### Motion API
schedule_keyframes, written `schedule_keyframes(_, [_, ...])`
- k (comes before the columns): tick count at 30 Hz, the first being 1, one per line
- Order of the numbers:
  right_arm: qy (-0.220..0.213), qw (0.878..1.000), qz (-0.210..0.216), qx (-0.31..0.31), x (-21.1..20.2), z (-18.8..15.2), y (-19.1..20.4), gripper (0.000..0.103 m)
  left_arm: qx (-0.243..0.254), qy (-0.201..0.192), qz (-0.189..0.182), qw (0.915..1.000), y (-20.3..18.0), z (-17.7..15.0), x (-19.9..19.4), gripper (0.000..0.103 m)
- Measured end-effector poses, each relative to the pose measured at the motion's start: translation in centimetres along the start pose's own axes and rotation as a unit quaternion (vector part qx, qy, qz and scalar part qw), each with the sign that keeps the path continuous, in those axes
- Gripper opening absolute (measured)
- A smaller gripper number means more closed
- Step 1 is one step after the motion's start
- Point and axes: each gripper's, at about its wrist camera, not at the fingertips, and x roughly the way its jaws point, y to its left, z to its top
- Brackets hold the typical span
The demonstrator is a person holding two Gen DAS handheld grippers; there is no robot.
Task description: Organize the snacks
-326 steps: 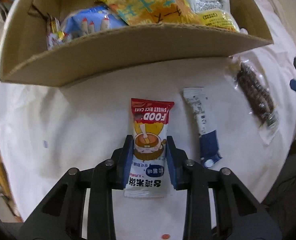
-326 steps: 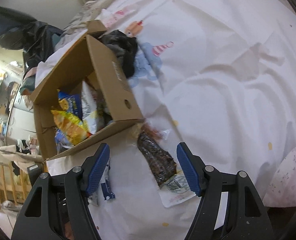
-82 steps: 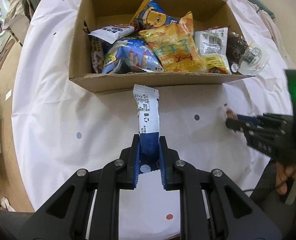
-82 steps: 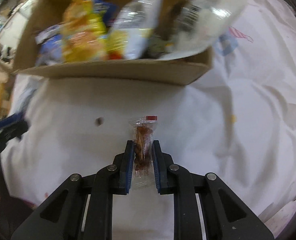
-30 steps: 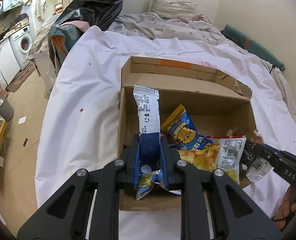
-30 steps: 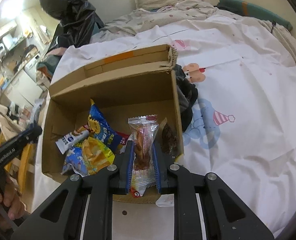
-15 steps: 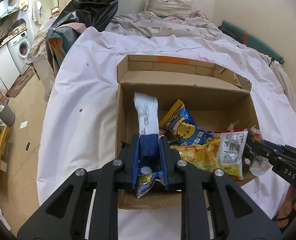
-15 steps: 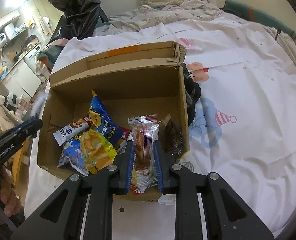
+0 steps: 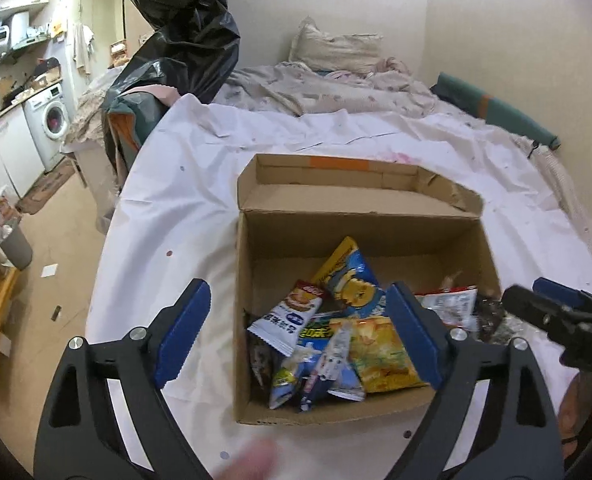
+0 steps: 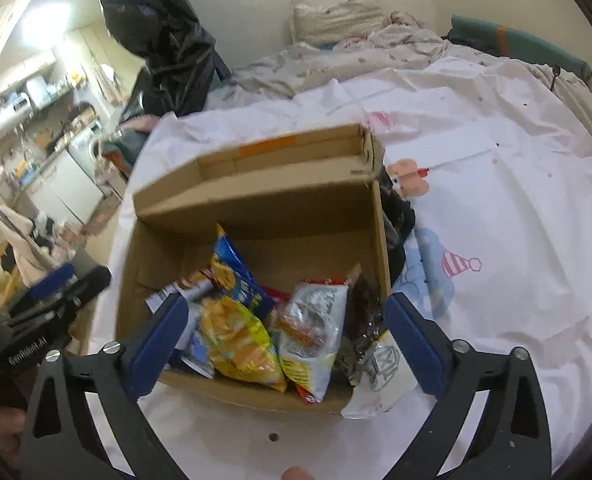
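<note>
An open cardboard box (image 9: pixel 360 224) (image 10: pixel 256 216) sits on the white sheet and holds several snack packets. In the left wrist view a white and blue stick packet (image 9: pixel 328 364) lies on top near the front, beside a yellow chip bag (image 9: pixel 384 352) and a blue bear bag (image 9: pixel 348 280). My left gripper (image 9: pixel 296 336) is open and empty above the box's front left. My right gripper (image 10: pixel 284 344) is open and empty above the box's front. A small clear packet with a red snack (image 10: pixel 308 332) lies on a white packet (image 10: pixel 316 320). A dark snack pack (image 10: pixel 364 320) leans over the right wall.
The box stands on a bed covered with a white sheet (image 9: pixel 176 200). Floor, a washing machine (image 9: pixel 52 124) and a black bag (image 9: pixel 184 28) lie to the left. Dark cloth (image 10: pixel 396 216) sits by the box's right wall. Pillow and bedding (image 9: pixel 336 64) lie beyond.
Both grippers have opened. The stick packet has dropped from the left gripper into the box, and the small clear packet has dropped from the right gripper into the box.
</note>
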Motion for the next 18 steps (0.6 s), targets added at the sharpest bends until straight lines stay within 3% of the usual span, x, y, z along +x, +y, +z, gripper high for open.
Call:
schedule_keyframes(4, [-0.012,0.999,0.012,0.035,-1.6,0.0,-0.4,0.103,0.003,-0.013,0.015,0.9998,0.1,-0.1,-1.9,0.088])
schedule_keyframes(7, [-0.013,0.998,0.02,0.062,-3.0,-0.6,-0.8,0.103,-0.002,-0.02,0.015,0.9997,0.4,-0.3,-3.6,0.099])
schedule_keyframes(18, [-0.033,0.999,-0.011,0.022,-7.0,-4.9,0.7,0.103,0.004,-0.016,0.036,0.9992,1.8,-4.3,-7.1,0.103])
